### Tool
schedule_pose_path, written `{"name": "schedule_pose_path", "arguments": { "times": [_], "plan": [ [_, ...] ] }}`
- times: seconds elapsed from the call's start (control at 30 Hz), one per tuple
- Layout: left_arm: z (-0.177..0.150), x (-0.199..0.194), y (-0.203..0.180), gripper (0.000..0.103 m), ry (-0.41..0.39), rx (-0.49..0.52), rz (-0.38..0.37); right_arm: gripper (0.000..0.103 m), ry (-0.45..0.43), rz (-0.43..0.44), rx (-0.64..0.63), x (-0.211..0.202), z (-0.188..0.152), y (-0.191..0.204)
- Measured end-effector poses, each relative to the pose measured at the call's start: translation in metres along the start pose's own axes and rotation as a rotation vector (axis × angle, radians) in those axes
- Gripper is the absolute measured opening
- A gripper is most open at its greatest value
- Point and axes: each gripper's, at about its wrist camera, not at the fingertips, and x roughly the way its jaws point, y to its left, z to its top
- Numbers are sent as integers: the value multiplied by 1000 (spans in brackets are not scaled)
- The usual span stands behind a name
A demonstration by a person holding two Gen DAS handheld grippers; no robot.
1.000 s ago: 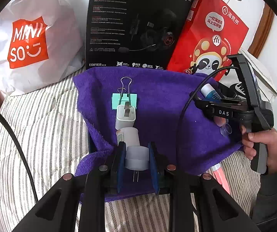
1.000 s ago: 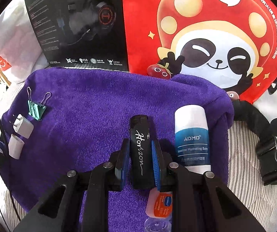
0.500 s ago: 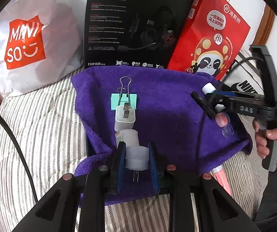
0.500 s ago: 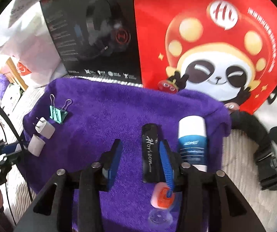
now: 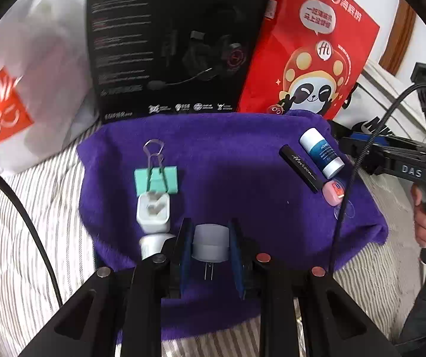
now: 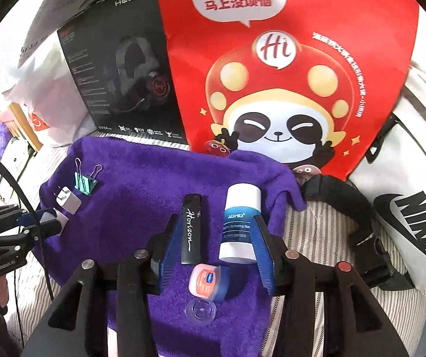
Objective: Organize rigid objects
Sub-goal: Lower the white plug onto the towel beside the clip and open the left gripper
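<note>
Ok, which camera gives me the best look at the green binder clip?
Left wrist view: the green binder clip lies large and near centre on the purple towel, touching the white charger. The right wrist view shows it small, at the towel's far left edge.

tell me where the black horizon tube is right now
In the right wrist view, the black Horizon tube lies flat on the purple towel, just left of the white and blue ADMD bottle and above the small pink Vaseline jar.
</note>
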Motion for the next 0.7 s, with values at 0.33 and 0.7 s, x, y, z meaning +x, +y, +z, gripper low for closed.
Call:
{"name": "schedule_pose_path", "arguments": {
  "times": [0.33, 0.7],
  "plan": [
    [19, 41, -6, 23, 35, 37, 87, 47, -4, 4, 30, -5, -3, -14],
    [20, 61, -17, 23, 68, 84, 165, 47, -12, 23, 67, -9, -4, -24]
  ]
}}
